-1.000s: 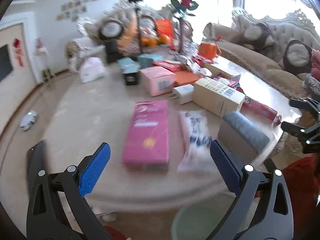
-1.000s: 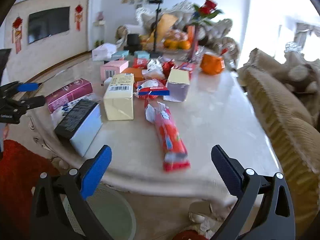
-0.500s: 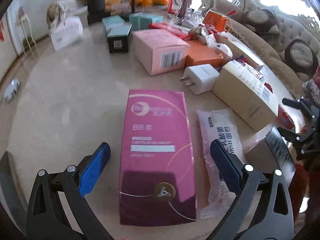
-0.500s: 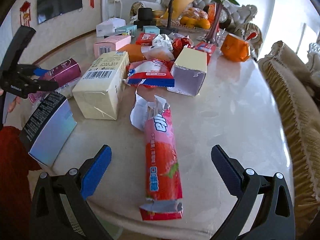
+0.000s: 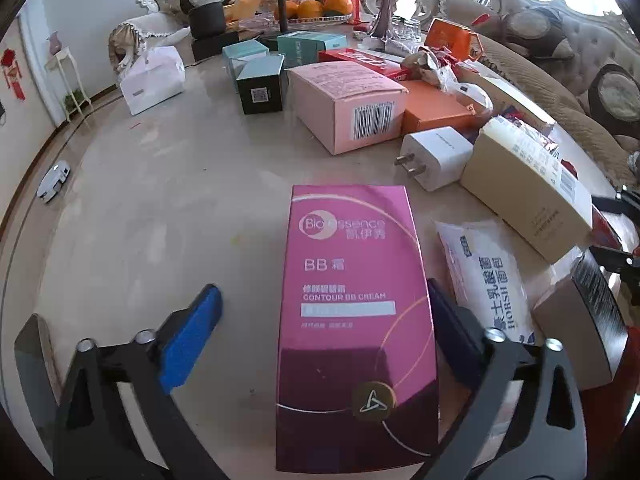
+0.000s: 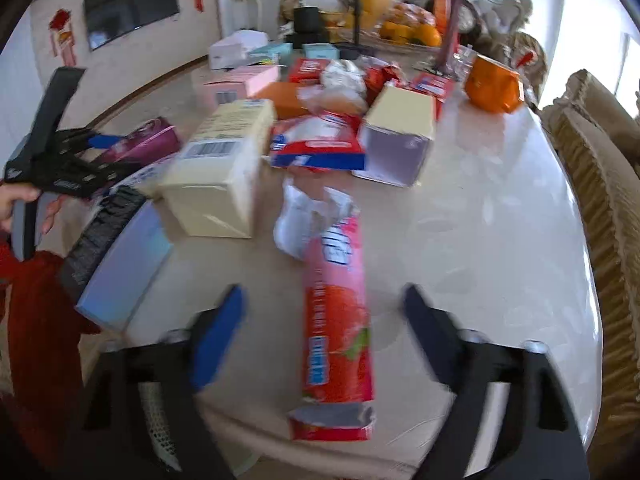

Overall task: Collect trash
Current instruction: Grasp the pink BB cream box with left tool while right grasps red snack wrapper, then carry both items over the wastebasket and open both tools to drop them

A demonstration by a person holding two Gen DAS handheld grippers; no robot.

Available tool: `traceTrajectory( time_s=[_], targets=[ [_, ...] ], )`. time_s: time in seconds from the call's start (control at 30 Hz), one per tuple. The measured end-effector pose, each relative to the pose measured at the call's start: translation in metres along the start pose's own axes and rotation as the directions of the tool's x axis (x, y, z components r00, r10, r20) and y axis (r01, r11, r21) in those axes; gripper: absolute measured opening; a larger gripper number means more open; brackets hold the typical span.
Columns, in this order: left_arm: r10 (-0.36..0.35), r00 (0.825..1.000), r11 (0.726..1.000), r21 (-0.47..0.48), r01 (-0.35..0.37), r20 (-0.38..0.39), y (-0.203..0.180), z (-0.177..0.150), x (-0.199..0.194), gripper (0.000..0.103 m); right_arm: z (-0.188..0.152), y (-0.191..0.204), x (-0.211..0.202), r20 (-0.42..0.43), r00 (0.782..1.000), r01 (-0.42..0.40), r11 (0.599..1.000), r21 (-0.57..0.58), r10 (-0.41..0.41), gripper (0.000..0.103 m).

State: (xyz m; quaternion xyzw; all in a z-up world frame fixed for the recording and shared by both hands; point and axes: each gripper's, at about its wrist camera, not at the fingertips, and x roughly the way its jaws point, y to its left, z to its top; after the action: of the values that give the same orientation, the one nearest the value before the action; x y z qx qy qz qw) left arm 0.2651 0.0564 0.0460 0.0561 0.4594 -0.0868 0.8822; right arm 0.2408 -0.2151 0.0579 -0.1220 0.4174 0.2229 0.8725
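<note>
I see a pale marble table (image 5: 168, 208) in a living room; sofa (image 6: 600, 184) at its right, television (image 6: 132, 4) on the wall. Counted: one pink box (image 5: 352, 312), two cream boxes, one red wrapper (image 6: 336, 320). My left gripper (image 5: 320, 320) has been closing and straddles the pink box, right pad touching, left pad clear. My right gripper (image 6: 324, 320), also closing, flanks the wrapper near the table's front edge, pads apart from it.

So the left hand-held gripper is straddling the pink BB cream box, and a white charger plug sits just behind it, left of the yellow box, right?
Nearly. The left wrist view shows the box behind the plug is cream, not yellow. The left hand-held gripper does straddle the pink box.
</note>
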Motion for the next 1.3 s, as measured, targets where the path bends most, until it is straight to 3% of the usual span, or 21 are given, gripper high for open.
traceTrajectory(
  time_s=[0.03, 0.1, 0.23, 0.3, 0.4, 0.5, 0.57, 0.63, 0.7, 0.8, 0.83, 0.9, 0.97, 1.03, 1.2, 1.27, 1.3],
  targets=[
    [-0.004, 1.0, 1.0, 0.011, 0.004, 0.002, 0.0, 0.003, 0.0, 0.057, 0.002, 0.003, -0.002, -0.004, 1.0, 0.003, 1.0, -0.004, -0.003, 0.043],
    [-0.012, 1.0, 1.0, 0.019, 0.012, -0.015, -0.001, 0.007, -0.001, 0.058, 0.005, 0.003, -0.001, -0.018, 1.0, 0.008, 1.0, 0.007, -0.008, 0.026],
    [-0.004, 1.0, 1.0, 0.022, 0.004, -0.026, -0.001, 0.01, -0.001, 0.057, 0.008, -0.002, 0.0, -0.021, 0.999, 0.026, 0.998, 0.065, -0.025, 0.023],
    [0.003, 1.0, 1.0, -0.002, -0.003, 0.0, 0.001, 0.011, -0.008, 0.057, 0.008, -0.005, -0.006, 0.009, 0.999, 0.034, 0.993, 0.11, -0.035, 0.022],
    [-0.015, 0.997, 1.0, -0.012, 0.016, 0.072, 0.001, 0.006, -0.04, 0.057, 0.003, -0.01, -0.035, 0.093, 0.996, -0.023, 0.979, 0.203, 0.004, 0.022],
    [-0.061, 0.984, 0.998, 0.029, 0.057, 0.17, -0.009, -0.016, -0.093, 0.057, -0.016, -0.002, -0.077, 0.194, 0.978, -0.127, 0.962, 0.242, 0.08, 0.022],
    [-0.127, 0.968, 0.992, 0.043, 0.121, 0.216, -0.023, -0.047, -0.129, 0.057, -0.04, 0.013, -0.1, 0.238, 0.963, -0.189, 0.948, 0.255, 0.128, 0.022],
    [-0.2, 0.955, 0.979, 0.077, 0.188, 0.22, -0.042, -0.083, -0.153, 0.057, -0.072, 0.035, -0.114, 0.256, 0.946, -0.267, 0.923, 0.277, 0.197, 0.022],
    [-0.253, 0.951, 0.966, 0.105, 0.238, 0.176, -0.066, -0.127, -0.162, 0.057, -0.098, 0.053, -0.115, 0.246, 0.936, -0.32, 0.897, 0.306, 0.25, 0.022],
    [-0.324, 0.945, 0.944, 0.079, 0.32, 0.047, -0.093, -0.181, -0.138, 0.058, -0.143, 0.085, -0.095, 0.179, 0.933, -0.357, 0.857, 0.371, 0.312, 0.022],
    [-0.336, 0.942, 0.94, 0.051, 0.336, -0.012, -0.1, -0.197, -0.117, 0.057, -0.161, 0.097, -0.073, 0.115, 0.934, -0.355, 0.84, 0.41, 0.339, 0.022],
    [-0.314, 0.946, 0.949, 0.016, 0.316, -0.084, -0.108, -0.216, -0.081, 0.058, -0.178, 0.109, -0.043, 0.033, 0.94, -0.316, 0.833, 0.453, 0.339, 0.022],
    [-0.283, 0.948, 0.958, 0.005, 0.287, -0.146, -0.116, -0.229, -0.043, 0.058, -0.19, 0.12, -0.006, -0.072, 0.95, -0.241, 0.857, 0.455, 0.305, 0.022],
    [-0.251, 0.951, 0.966, 0.012, 0.257, -0.182, -0.123, -0.236, -0.013, 0.058, -0.195, 0.126, 0.025, -0.136, 0.945, -0.208, 0.866, 0.455, 0.299, 0.022],
    [-0.189, 0.958, 0.979, 0.034, 0.201, -0.216, -0.13, -0.239, 0.03, 0.06, -0.188, 0.132, 0.054, -0.201, 0.95, -0.134, 0.893, 0.429, 0.239, 0.024],
    [-0.179, 0.955, 0.983, 0.007, 0.186, -0.237, -0.129, -0.24, 0.037, 0.081, -0.187, 0.13, 0.063, -0.214, 0.951, -0.107, 0.89, 0.443, 0.221, 0.028],
    [-0.188, 0.955, 0.982, -0.012, 0.19, -0.231, -0.125, -0.24, 0.041, 0.089, -0.19, 0.128, 0.066, -0.218, 0.954, -0.09, 0.891, 0.445, 0.205, 0.044]
  ],
)
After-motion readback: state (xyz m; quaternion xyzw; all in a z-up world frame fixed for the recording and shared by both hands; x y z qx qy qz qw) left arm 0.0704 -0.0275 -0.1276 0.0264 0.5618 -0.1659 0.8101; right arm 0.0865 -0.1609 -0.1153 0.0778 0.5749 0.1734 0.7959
